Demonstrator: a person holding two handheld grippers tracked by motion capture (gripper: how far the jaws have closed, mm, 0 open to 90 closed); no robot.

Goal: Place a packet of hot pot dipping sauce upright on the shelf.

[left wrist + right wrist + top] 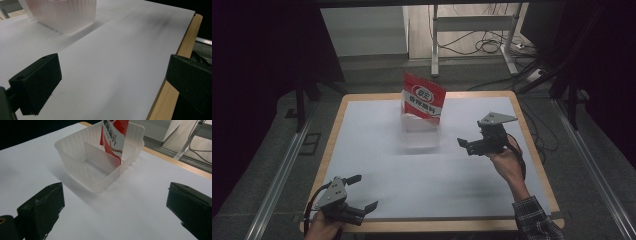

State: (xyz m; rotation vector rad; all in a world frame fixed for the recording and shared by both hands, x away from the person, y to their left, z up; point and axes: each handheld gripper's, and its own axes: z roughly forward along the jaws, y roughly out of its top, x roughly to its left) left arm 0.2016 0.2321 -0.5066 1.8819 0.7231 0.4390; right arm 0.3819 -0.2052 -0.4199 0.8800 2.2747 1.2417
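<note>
Your right gripper point(115, 202) was nearer — jaws wide, empty, the clear bin point(75, 152) straight ahead beyond them, its red packet point(115, 135) upright in the far compartment. Your left gripper point(357, 192), equally wide, sat well off.

The high view looks forward and down from above the person's side of the bench point(362, 150), taking in its whole top and the floor beyond the far edge. The left gripper view sits low at the near left corner, close over the white surface, facing across it toward the clear plastic bin point(65, 15). The right gripper view sits near the right edge, closer to that bin point(100, 167), angled down into it. All three views share the bin.
</note>
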